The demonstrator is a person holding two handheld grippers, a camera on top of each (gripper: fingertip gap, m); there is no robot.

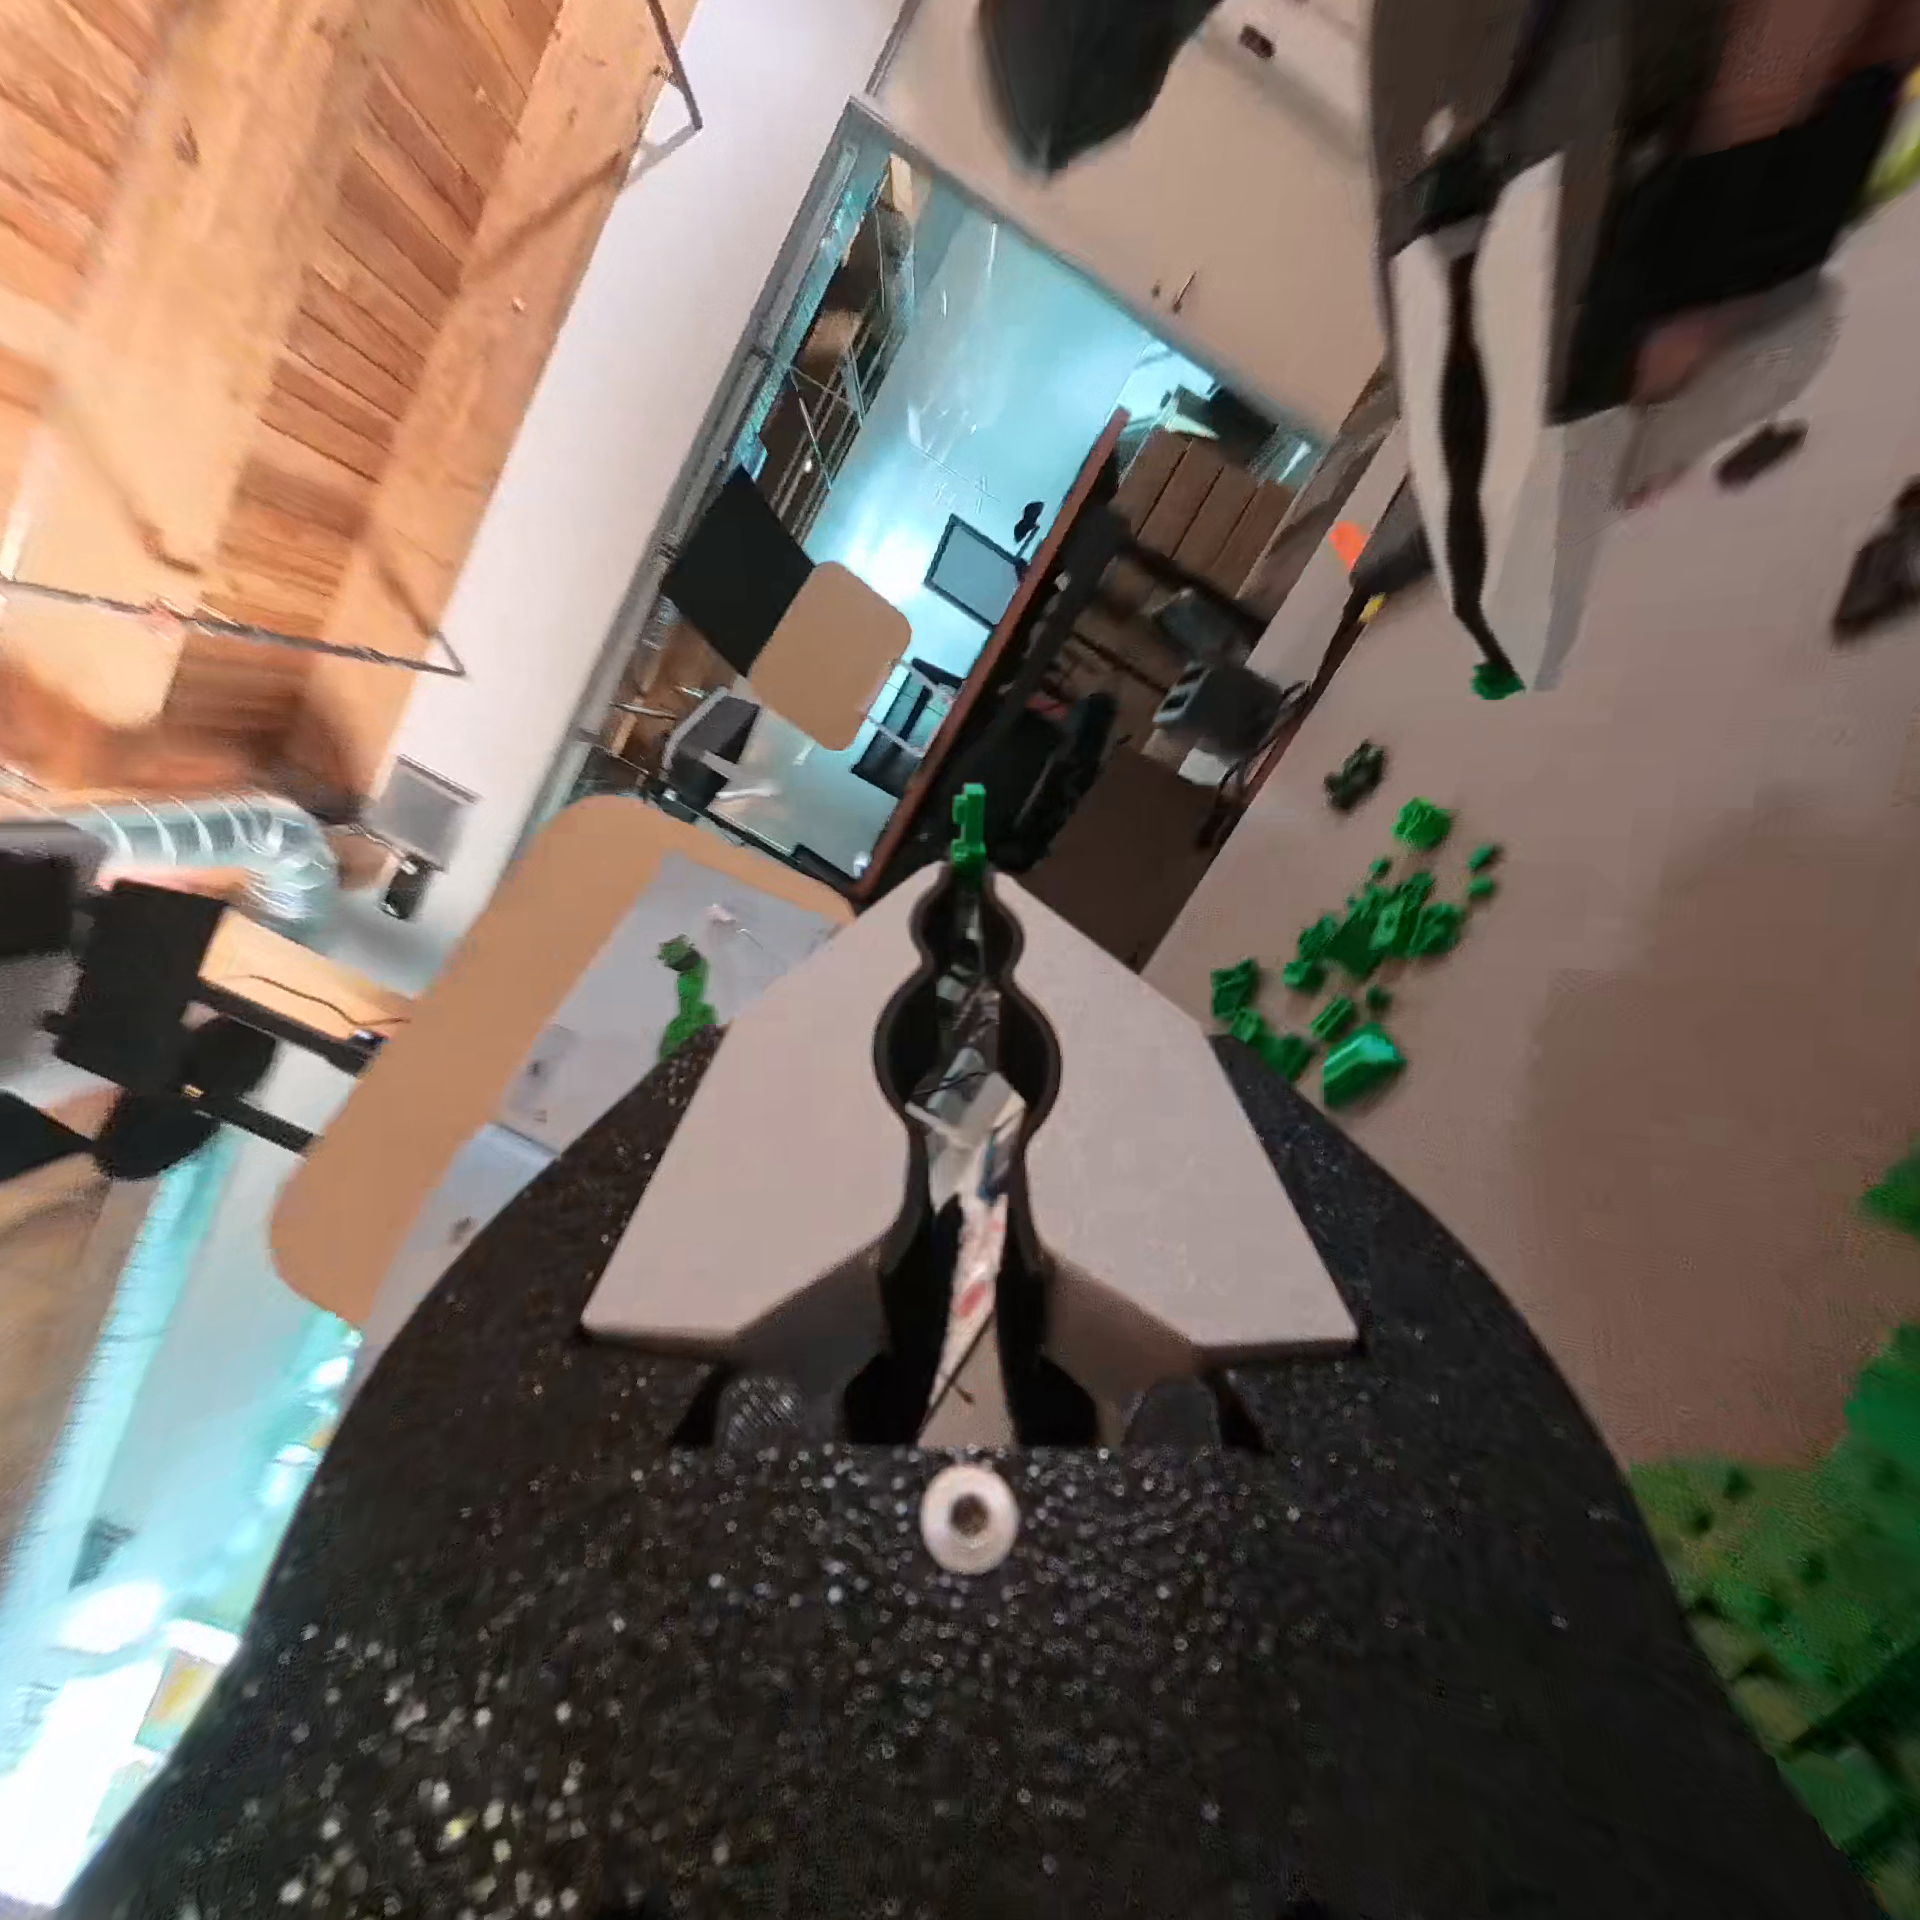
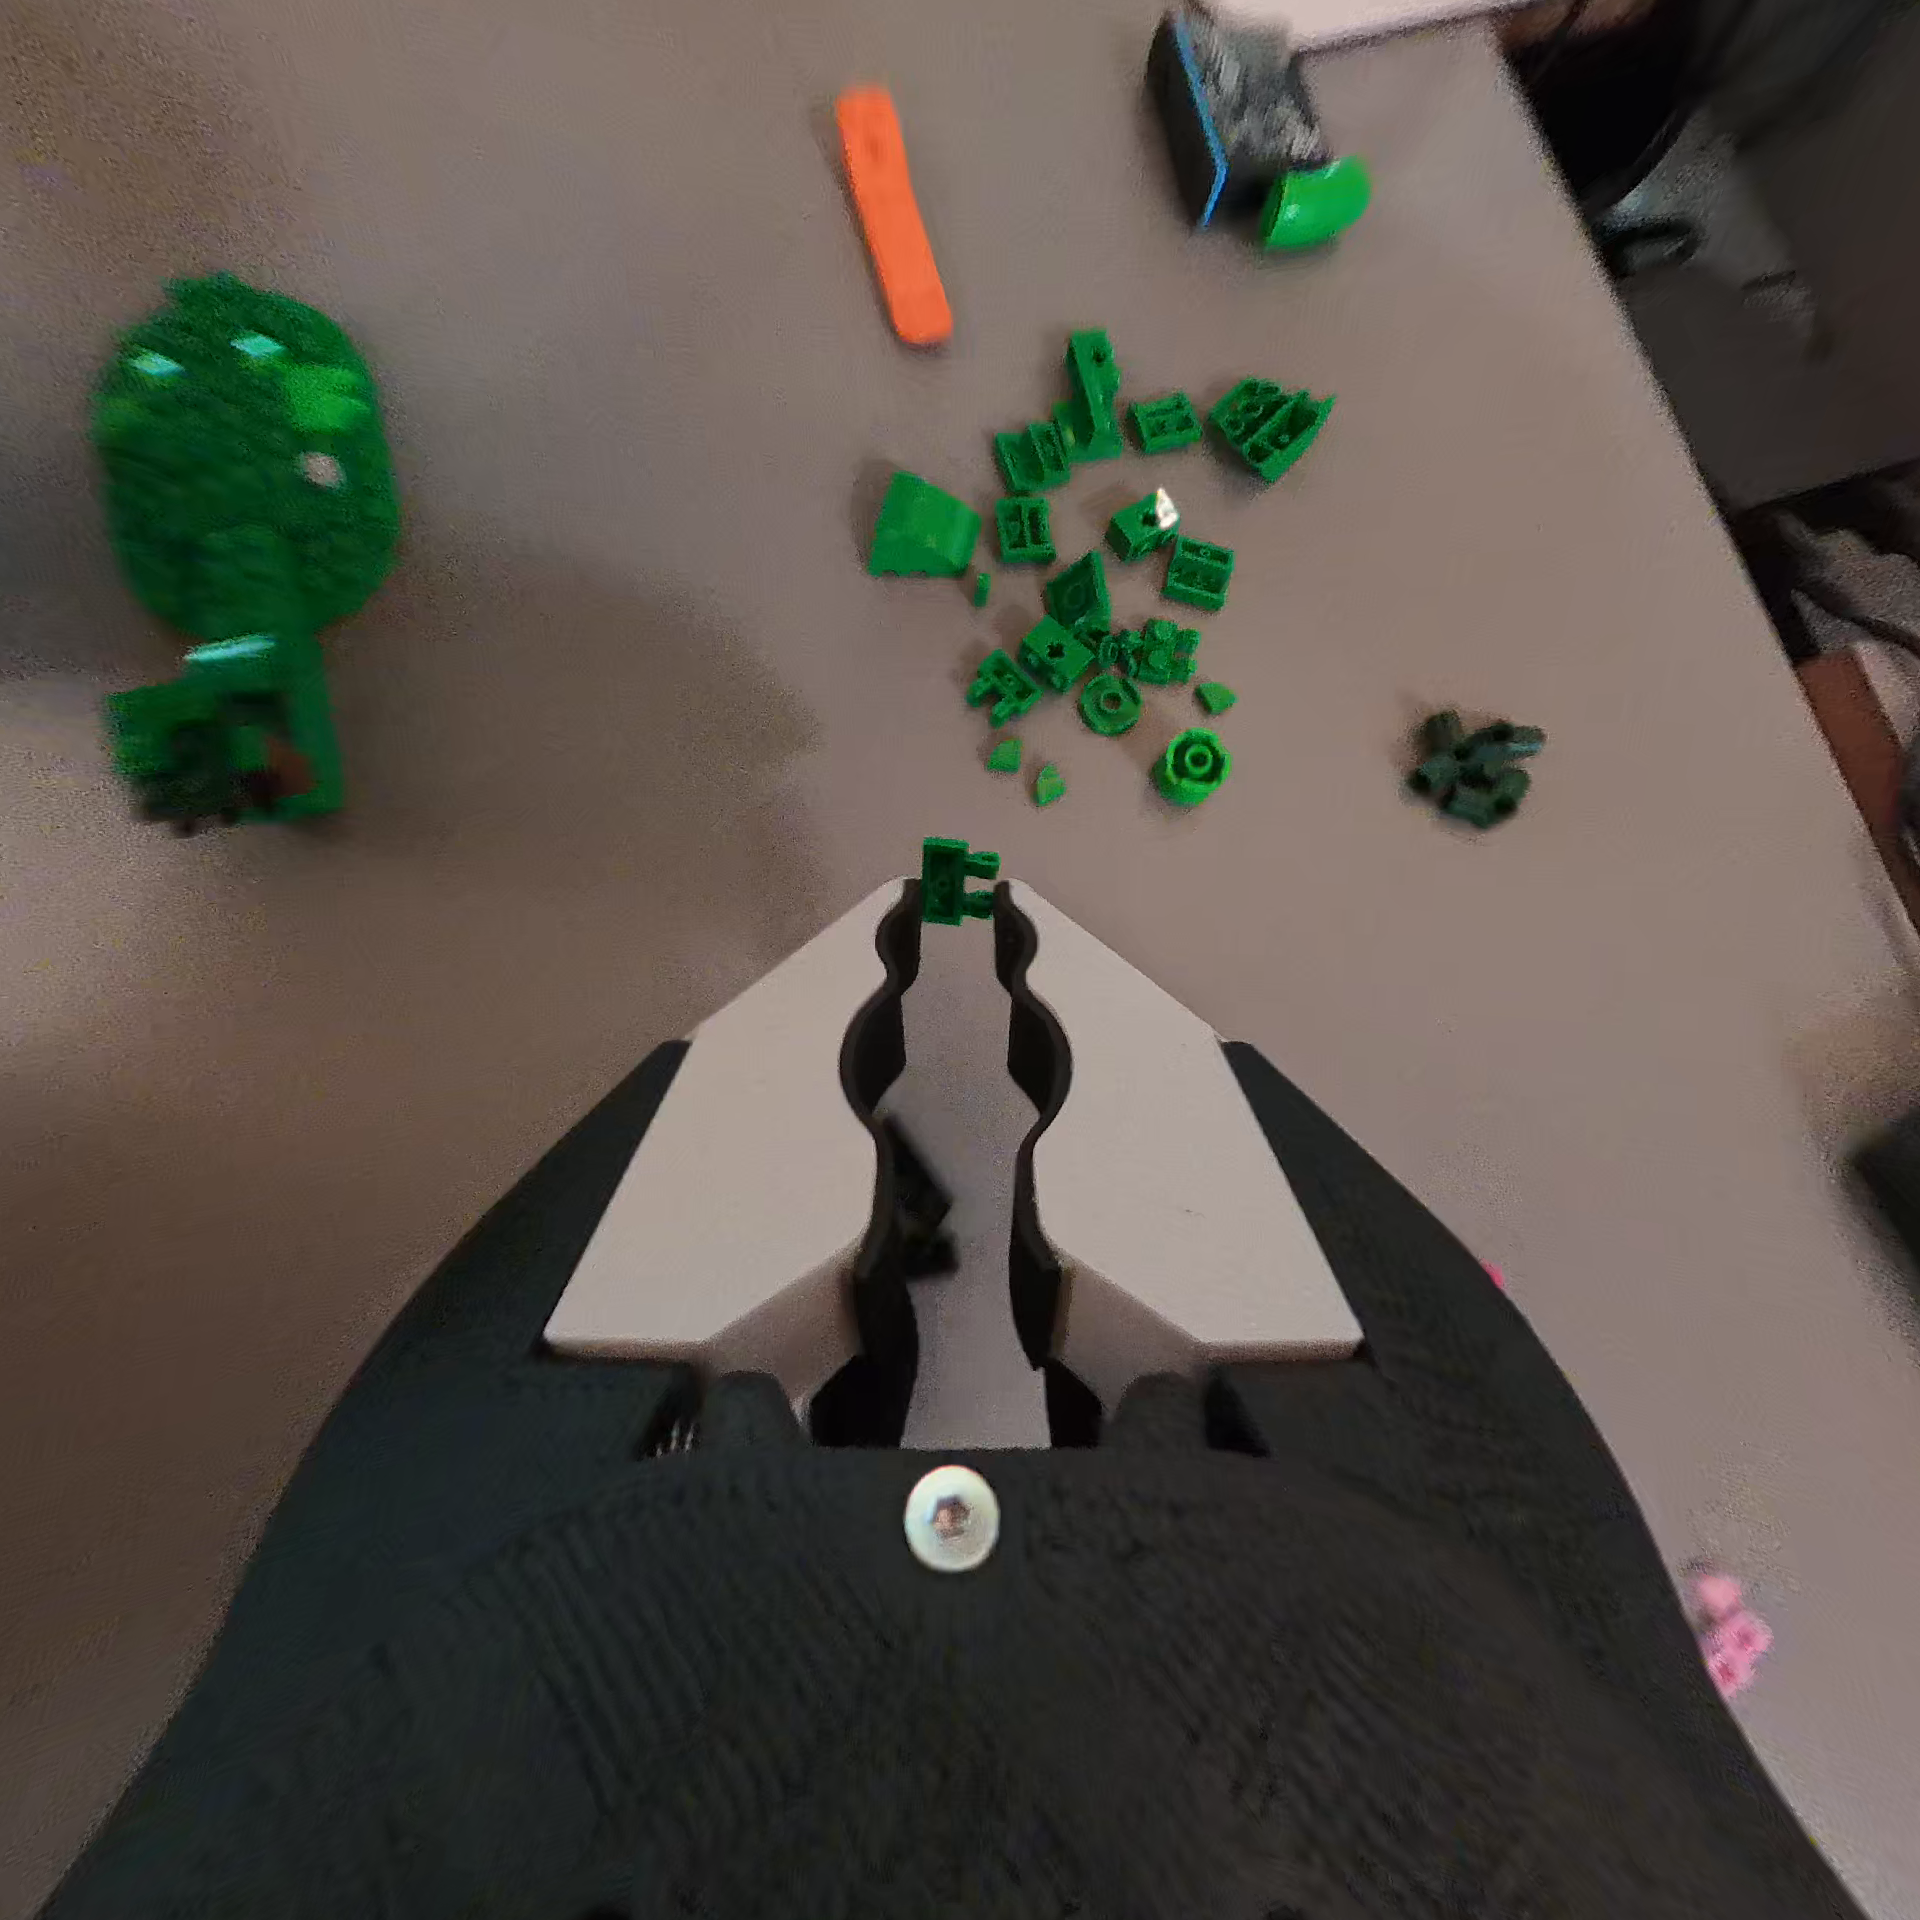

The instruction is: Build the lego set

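Right wrist view: a small green clip piece [image 2: 956, 881] is being pinched at the very tips of the right gripper [image 2: 958, 896], above the tabletop [image 2: 582, 935], just short of the loose green pieces [image 2: 1112, 582]. A thin green piece [image 1: 968, 826] is being clamped by the left gripper [image 1: 968, 883], protruding beyond its tips.

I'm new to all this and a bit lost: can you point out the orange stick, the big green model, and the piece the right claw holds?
orange stick [image 2: 894, 213]: right wrist view, mid-length.
big green model [image 2: 244, 447]: right wrist view, rounded top.
small green piece [image 2: 954, 881]: right wrist view, its studded face.
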